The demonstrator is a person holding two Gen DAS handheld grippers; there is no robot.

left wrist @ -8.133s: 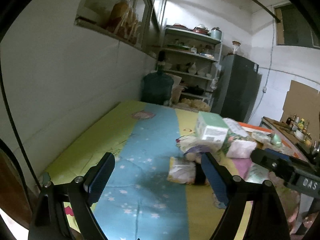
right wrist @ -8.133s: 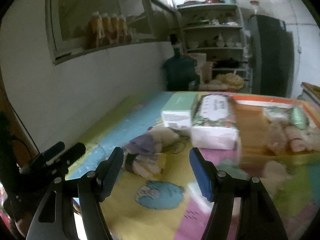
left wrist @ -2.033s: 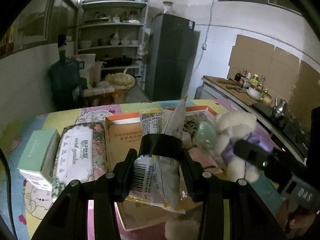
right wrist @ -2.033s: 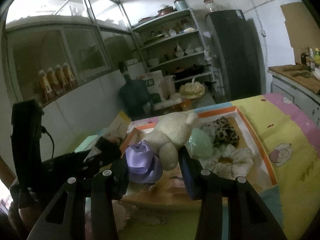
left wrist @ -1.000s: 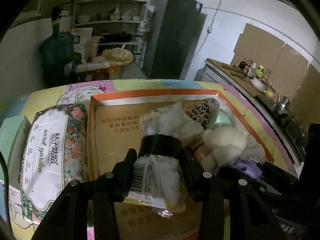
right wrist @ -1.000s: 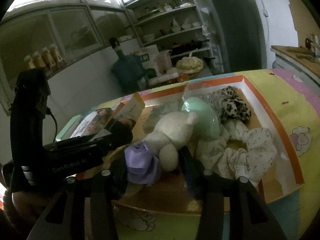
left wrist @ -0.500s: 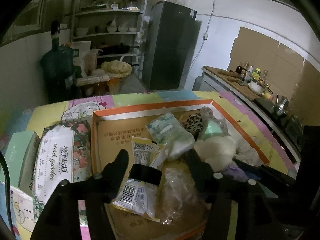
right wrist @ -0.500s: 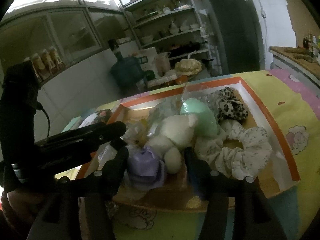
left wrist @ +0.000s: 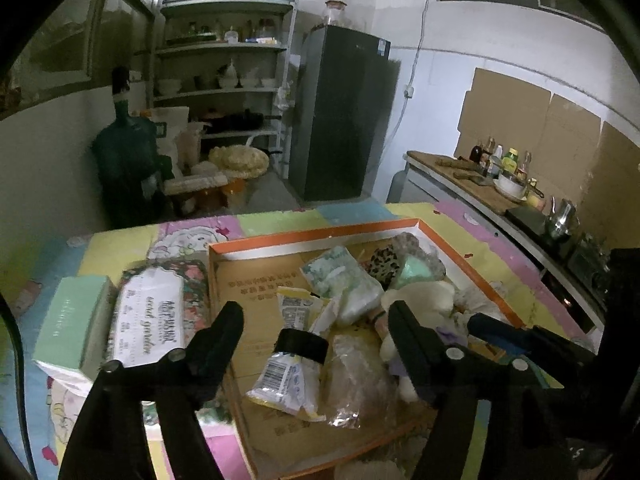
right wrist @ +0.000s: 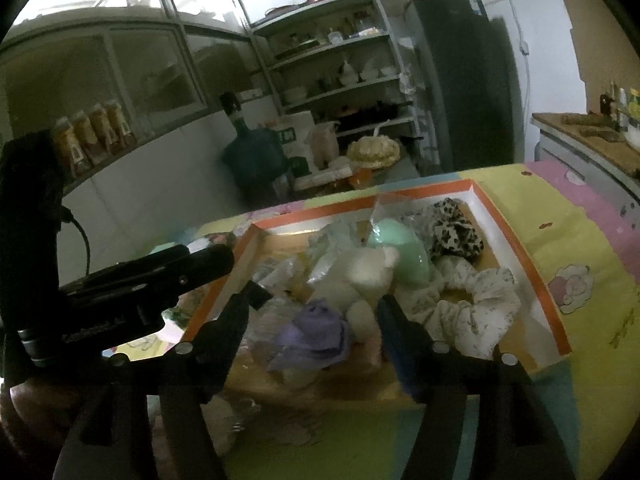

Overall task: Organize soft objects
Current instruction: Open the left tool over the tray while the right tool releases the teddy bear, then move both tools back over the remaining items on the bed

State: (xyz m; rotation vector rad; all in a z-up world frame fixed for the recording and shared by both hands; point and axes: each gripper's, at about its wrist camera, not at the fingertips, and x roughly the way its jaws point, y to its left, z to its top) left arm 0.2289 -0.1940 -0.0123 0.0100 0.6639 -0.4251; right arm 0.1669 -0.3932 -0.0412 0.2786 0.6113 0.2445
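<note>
- Left wrist view: left gripper point(left wrist: 316, 316) released, jaws just spread wide, nothing pressed between the pads.
- Snack packet point(left wrist: 290, 364) with its black band lying in the lower middle of the frame, inside the orange-rimmed box point(left wrist: 320, 233), directly ahead of and below the spread fingers; long axis running from lower left to upper right.
- Clear plastic bag point(left wrist: 356, 372) just right of the packet, also on the box floor.
- Still outside the box at the left of the frame: flowered tissue pack point(left wrist: 150, 322) and mint-green tissue box point(left wrist: 72, 320), side by side, long axes running away from the camera. Nearer to this gripper than to the other, judging by their side.
- Right wrist view: right gripper point(right wrist: 314, 312) likewise let go, jaws just widened, pads clear of everything.
- Cream plush toy point(right wrist: 356, 276) with purple bow point(right wrist: 316, 332) resting between and just beyond the fingertips, low centre of the frame, inside the box.
- Mint pouch point(right wrist: 400, 250), leopard scrunchie point(right wrist: 456, 232) and white scrunchie point(right wrist: 472, 300) further right in the box.
</note>
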